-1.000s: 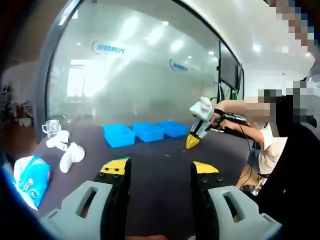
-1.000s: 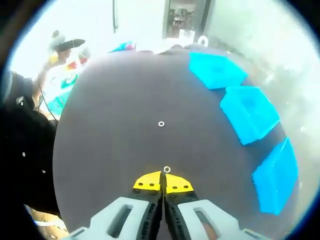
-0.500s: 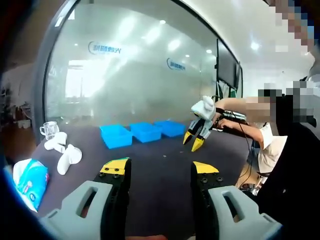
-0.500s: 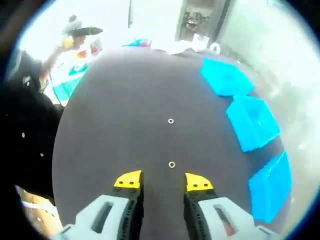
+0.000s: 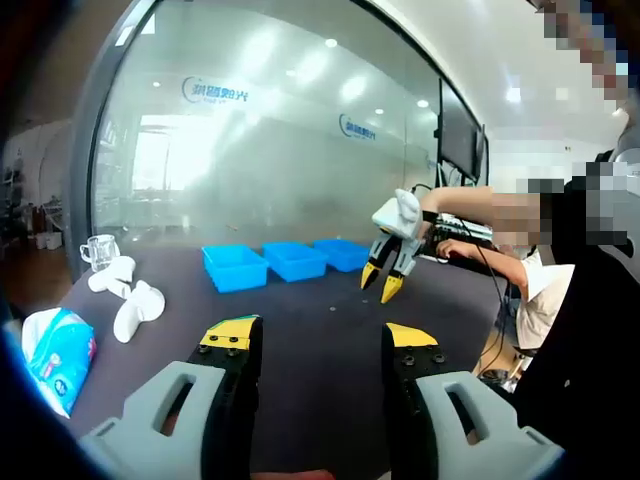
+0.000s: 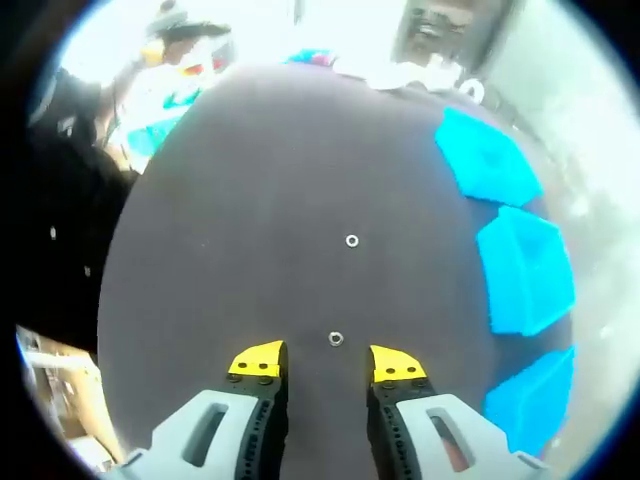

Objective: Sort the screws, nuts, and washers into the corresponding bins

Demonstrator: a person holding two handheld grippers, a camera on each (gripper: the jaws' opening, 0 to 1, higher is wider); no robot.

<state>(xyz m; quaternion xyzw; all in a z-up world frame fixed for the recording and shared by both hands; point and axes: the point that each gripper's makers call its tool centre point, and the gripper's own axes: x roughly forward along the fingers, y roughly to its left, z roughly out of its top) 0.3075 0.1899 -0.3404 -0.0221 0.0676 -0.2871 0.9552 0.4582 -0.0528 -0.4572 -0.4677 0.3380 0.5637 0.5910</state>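
Closing on so small and flat a piece is the risk here: the near washer [image 6: 336, 339] lies flat on the dark worktop [image 6: 220, 240], just ahead of the right gripper [image 6: 322, 360] and between the lines of its spread jaws. If the tips come down unevenly, or meet above the ring and not beside it, I judge they could flick it across the surface or close on nothing. A second washer [image 6: 352, 241] lies farther ahead, well apart from the first, so a skidding piece might also end up near it and confuse the pick. Three blue bins [image 6: 522, 270] sit in a row along the right edge of the right gripper view, well apart from both washers; any carry must cross open worktop, where a weak pinch could drop the piece.

From the left gripper view, the right gripper [image 5: 384, 279] hangs tilted downward over the worktop, yellow tips parted, near the bins [image 5: 288, 262]. The left gripper [image 5: 320, 345] is held back, low and level, jaws spread and holding nothing.
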